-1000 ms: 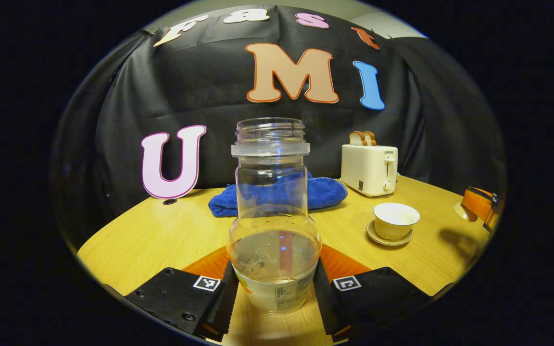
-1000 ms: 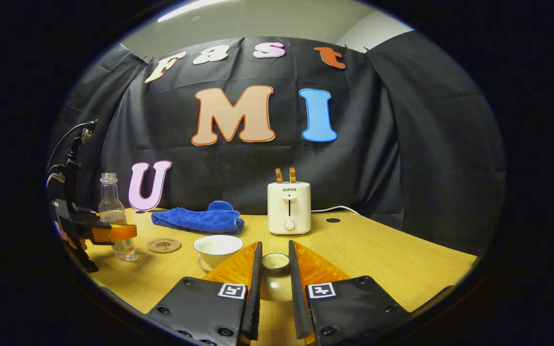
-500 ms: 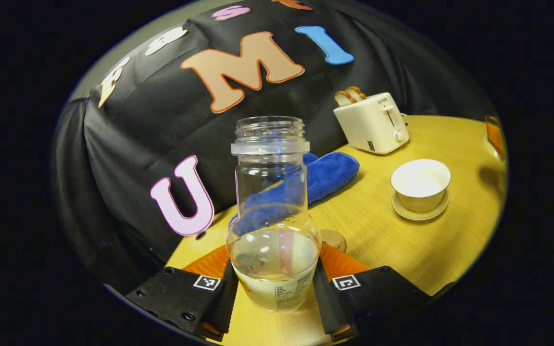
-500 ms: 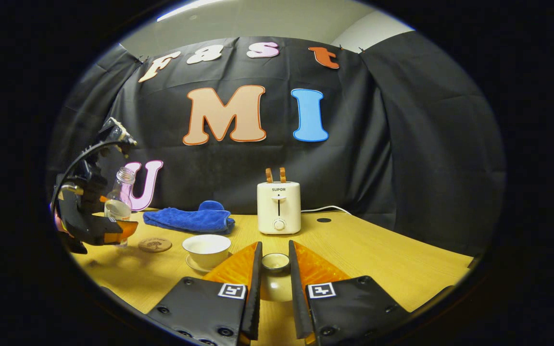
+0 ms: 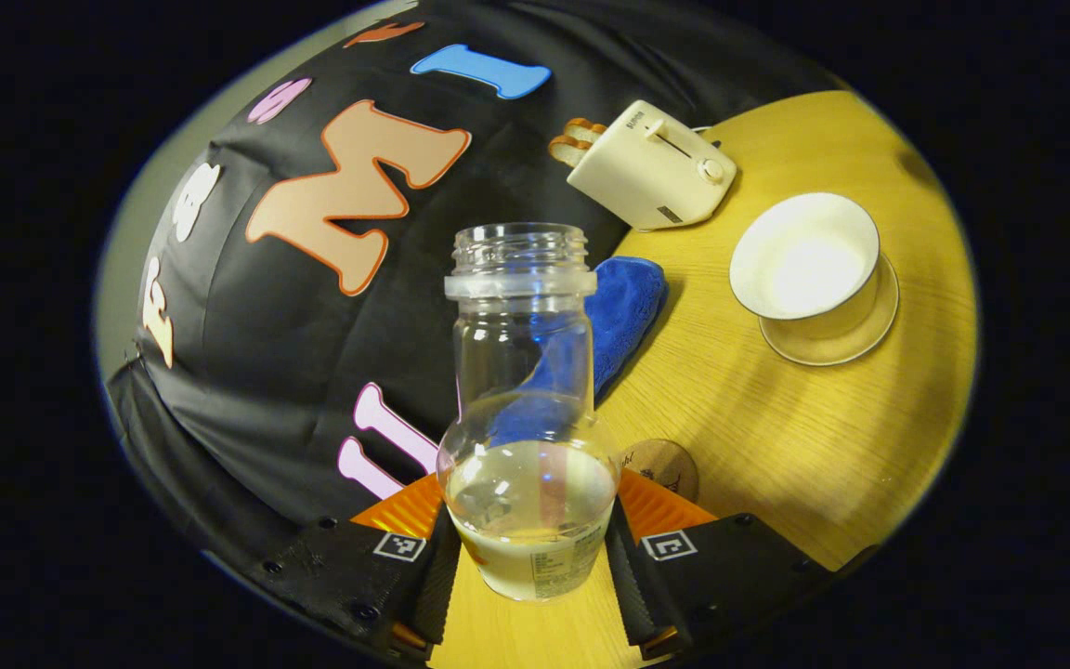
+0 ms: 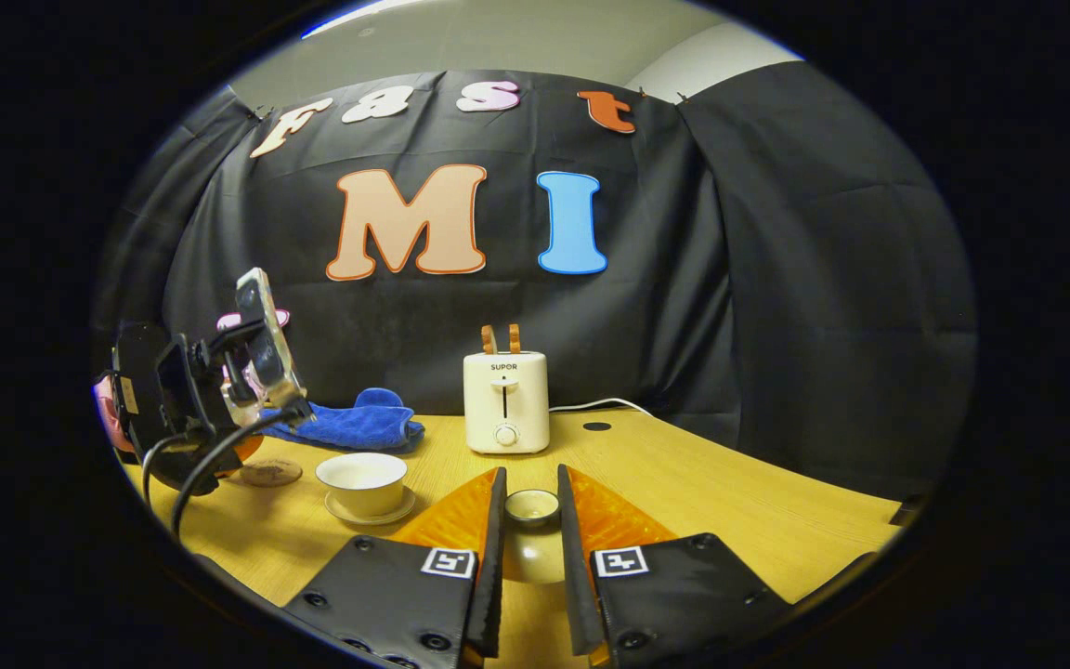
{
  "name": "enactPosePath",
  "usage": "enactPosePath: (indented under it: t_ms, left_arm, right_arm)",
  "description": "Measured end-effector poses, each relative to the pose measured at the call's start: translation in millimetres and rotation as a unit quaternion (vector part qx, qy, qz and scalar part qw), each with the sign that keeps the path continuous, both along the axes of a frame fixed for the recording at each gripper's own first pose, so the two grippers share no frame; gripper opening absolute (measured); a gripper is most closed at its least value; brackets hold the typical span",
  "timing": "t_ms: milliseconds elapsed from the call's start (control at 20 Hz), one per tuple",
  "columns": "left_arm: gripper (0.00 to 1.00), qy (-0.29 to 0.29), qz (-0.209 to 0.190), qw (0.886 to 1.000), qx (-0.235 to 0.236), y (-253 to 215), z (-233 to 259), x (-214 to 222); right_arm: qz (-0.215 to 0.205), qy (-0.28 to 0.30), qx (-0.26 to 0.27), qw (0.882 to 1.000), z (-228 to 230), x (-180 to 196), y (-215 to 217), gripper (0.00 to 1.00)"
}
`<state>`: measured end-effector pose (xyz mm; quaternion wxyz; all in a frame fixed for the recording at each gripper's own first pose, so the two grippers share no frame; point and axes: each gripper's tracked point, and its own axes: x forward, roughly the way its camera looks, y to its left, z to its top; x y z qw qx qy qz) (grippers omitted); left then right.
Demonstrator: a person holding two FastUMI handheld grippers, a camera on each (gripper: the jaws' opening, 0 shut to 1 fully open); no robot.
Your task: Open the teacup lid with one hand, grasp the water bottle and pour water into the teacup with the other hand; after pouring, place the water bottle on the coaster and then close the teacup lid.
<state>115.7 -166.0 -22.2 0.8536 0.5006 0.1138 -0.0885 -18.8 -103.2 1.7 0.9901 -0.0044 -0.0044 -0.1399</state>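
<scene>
Tilted further over than half a second ago, the left claw (image 5: 528,548) leans the uncapped water bottle (image 5: 524,409) toward the open teacup (image 5: 809,260), which now sits larger and nearer at the upper right of the left gripper view. Both fingers (image 5: 632,585) press the bottle's lower body, where clear water lies below the shoulder; its mouth is not yet over the cup. The white teacup stands on its saucer (image 5: 832,344) on the wooden table (image 5: 776,437), with the round coaster (image 5: 660,465) just beside the bottle's base and a blue towel (image 5: 623,307) and a toaster (image 5: 651,167) behind. In the right gripper view, the right claw (image 6: 528,567) is closed narrowly on the teacup lid (image 6: 532,506), gripping its knob above the table (image 6: 730,492), well apart from the teacup (image 6: 364,481). At the left edge there, the left claw (image 6: 210,400) appears raised beside the cup, though the bottle is hard to make out behind its body and cables.
</scene>
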Motion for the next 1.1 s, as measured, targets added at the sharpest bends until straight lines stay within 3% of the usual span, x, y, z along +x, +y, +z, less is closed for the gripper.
enactPosePath:
  t_ms: [350, 1100]
  left_arm:
    - [0.69, -0.018, -0.036, 0.991, 0.126, -5, 1, 12]
    - [0.69, -0.047, -0.088, 0.957, 0.273, -18, 9, 6]
  right_arm:
    - [-0.007, 0.0, 0.0, 1.0, 0, -2, -6, 0.32]
    - [-0.008, -0.001, 0.0, 1.0, 0, -2, -7, 0.32]
